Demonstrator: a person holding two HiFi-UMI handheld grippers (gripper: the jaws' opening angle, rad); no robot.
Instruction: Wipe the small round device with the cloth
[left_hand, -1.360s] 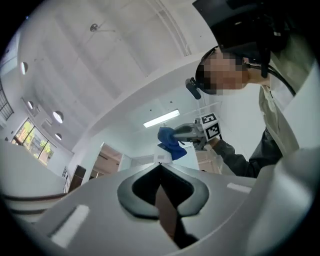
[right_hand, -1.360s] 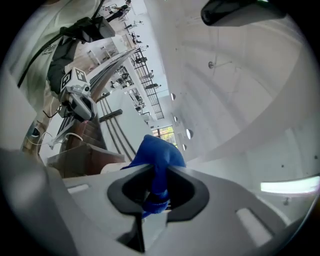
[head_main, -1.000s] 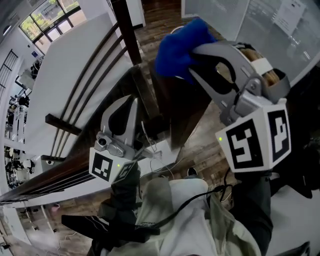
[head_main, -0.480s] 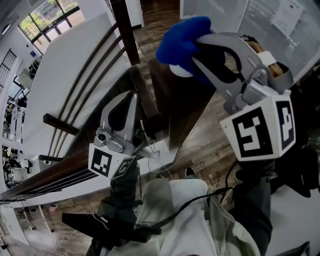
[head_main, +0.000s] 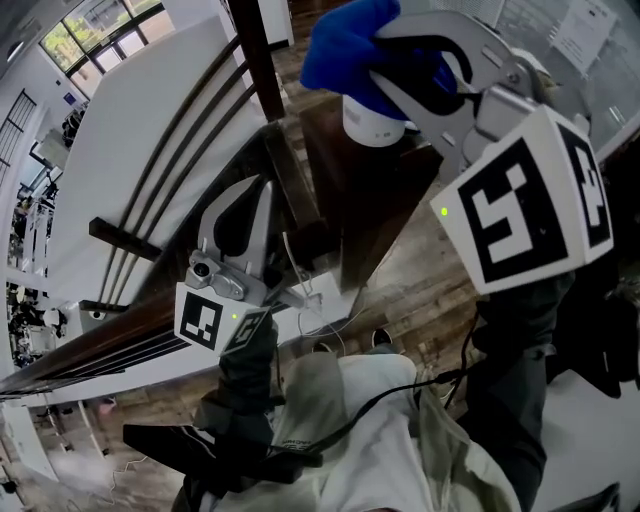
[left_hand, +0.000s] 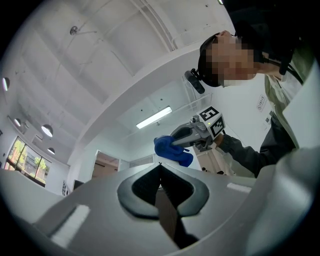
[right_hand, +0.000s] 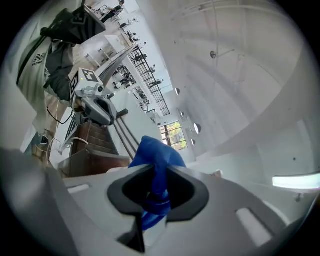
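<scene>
The blue cloth (head_main: 345, 45) was clenched between the jaws of the right gripper (right_hand: 154, 175). In the right gripper view, a fold of it was pinched in the slot between the pads, and the rest was bunched beyond the jaw tips. In the head view, the cloth was held directly over the small round device (head_main: 372, 125), a white, drum-shaped thing whose upper edge was covered by the fabric. Whether cloth and device were actually touching could not be made out.

The device was stood on the top of a dark wooden stand (head_main: 350, 215) — nothing else could be seen on that top. The right gripper's marker cube (head_main: 525, 200) was raised high and near the head camera.

The left gripper (head_main: 262, 192) was held lower and to the left, beside the stand and well apart from the device. Its jaws were pressed fully together with nothing between them, as shown in the left gripper view.

A white cable (head_main: 312, 300) was draped just beside the foot of the stand, above the wooden floor (head_main: 425, 290). Dark wooden rails (head_main: 175, 150) were set against a white wall on the left.
</scene>
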